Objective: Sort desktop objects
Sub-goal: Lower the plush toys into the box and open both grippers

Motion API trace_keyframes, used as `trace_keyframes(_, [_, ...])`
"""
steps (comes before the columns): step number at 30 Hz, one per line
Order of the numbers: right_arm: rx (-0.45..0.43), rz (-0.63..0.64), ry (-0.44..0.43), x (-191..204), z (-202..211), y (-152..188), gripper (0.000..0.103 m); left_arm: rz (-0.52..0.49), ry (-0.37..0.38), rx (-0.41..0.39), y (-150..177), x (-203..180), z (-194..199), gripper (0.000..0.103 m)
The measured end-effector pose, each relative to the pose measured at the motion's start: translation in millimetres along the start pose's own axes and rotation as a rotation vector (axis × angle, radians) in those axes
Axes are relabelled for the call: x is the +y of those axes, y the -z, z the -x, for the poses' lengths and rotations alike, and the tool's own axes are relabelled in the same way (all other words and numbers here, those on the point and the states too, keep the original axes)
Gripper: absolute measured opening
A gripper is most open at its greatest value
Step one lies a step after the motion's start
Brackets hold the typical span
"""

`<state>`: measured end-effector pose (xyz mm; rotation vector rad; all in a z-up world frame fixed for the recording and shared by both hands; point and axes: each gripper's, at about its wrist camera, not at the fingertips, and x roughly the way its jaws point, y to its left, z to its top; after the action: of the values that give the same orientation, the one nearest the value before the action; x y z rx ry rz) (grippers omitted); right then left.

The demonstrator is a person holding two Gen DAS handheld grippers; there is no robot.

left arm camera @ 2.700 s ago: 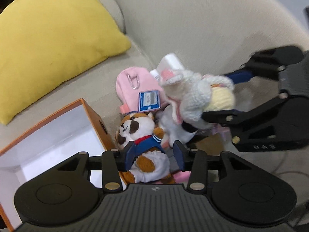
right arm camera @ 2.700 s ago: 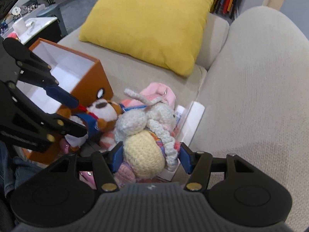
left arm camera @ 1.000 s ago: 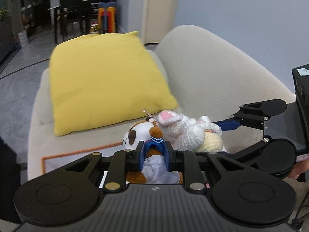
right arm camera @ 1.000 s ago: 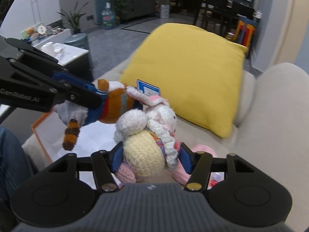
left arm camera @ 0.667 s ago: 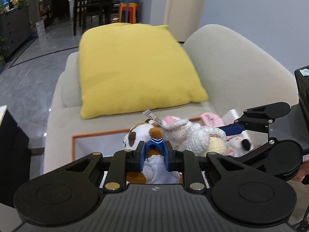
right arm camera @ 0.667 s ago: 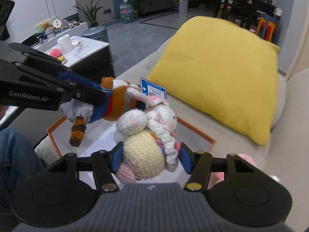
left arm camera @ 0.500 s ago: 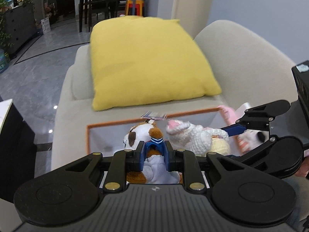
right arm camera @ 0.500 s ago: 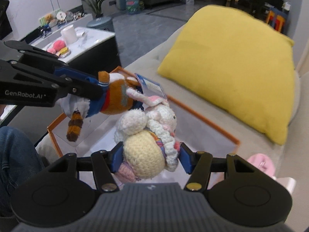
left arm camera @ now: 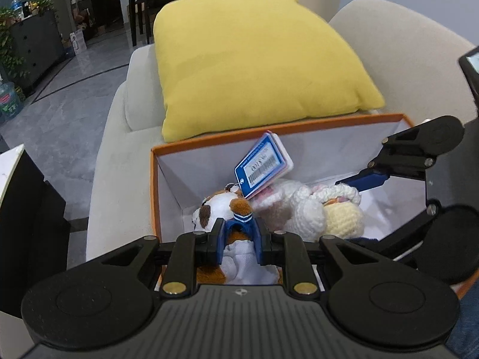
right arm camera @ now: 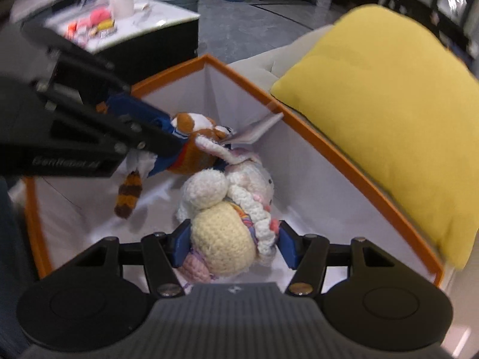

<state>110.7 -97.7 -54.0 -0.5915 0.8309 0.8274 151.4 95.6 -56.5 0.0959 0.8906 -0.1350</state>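
My left gripper (left arm camera: 239, 240) is shut on a brown and white raccoon plush (left arm camera: 220, 209) with a blue tag (left arm camera: 263, 164). My right gripper (right arm camera: 233, 240) is shut on a crocheted white and yellow bunny (right arm camera: 223, 209). Both toys hang side by side, touching, over the white inside of an orange box (left arm camera: 209, 145). The right gripper (left arm camera: 368, 178) shows in the left wrist view at the right. The left gripper (right arm camera: 161, 133) shows in the right wrist view with the raccoon (right arm camera: 194, 146), its striped tail hanging down. The box rim (right arm camera: 314, 137) runs around both toys.
A big yellow cushion (left arm camera: 248, 59) lies on the beige sofa (left arm camera: 398, 51) just behind the box. A low dark table with a white top (right arm camera: 125, 18) carrying small items stands beyond the box. Grey floor (left arm camera: 60, 101) lies to the left.
Both grippers lifted their toys off the sofa and carried them over to the orange box. The toys now hang lower, inside the box's rim.
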Motion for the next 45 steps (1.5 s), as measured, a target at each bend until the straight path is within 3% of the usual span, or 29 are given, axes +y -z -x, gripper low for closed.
trace_keyframes(5, [0.026,0.050,0.012,6,-21,4,0.061,-0.005,0.000,0.008,1,5,-15,0.021])
trace_keyframes(13, [-0.003,-0.128,-0.104,-17,-34,0,0.061,-0.005,0.016,0.079,4,5,-35,0.020])
trace_keyframes(19, [-0.040,-0.131,-0.126,-18,-35,3,0.062,-0.024,0.023,0.078,4,6,-31,0.020])
trace_keyframes(22, [-0.048,-0.153,-0.136,-18,-32,11,0.062,-0.036,0.036,0.053,2,8,-17,0.033])
trace_keyframes(24, [-0.051,-0.167,-0.143,-16,-31,11,0.062,-0.033,0.040,0.029,2,10,-5,0.052])
trace_keyframes(30, [-0.063,-0.138,-0.121,-2,-33,3,0.062,-0.036,0.007,-0.036,-1,18,31,0.057])
trace_keyframes(33, [-0.053,-0.160,-0.111,0,-41,-6,0.062,-0.006,-0.024,-0.003,-1,26,34,0.058])
trace_keyframes(38, [-0.036,-0.186,-0.122,-4,-43,-7,0.063,0.061,0.007,0.052,2,35,24,0.058])
trace_keyframes(45, [0.011,-0.177,-0.112,-2,-42,-13,0.067,0.093,0.008,0.044,3,40,25,0.058])
